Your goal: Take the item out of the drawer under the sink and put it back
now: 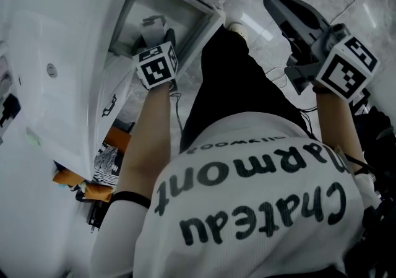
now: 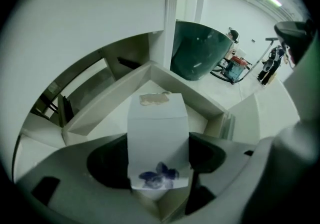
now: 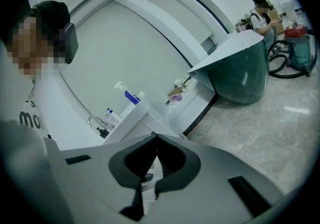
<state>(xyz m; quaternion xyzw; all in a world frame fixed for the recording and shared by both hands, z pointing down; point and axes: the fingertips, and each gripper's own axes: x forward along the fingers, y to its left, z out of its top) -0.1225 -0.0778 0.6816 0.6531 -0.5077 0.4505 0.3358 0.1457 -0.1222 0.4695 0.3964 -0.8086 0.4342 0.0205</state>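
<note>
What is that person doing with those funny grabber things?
A person is holding a grabber in each hand. The left gripper is clamped on a small white box with a blue flower mark and holds it at the open white drawer. These pictures can't tell whether the box is coming out or going back in. The right gripper is shut with nothing in it, held off to the side over the floor.
</note>
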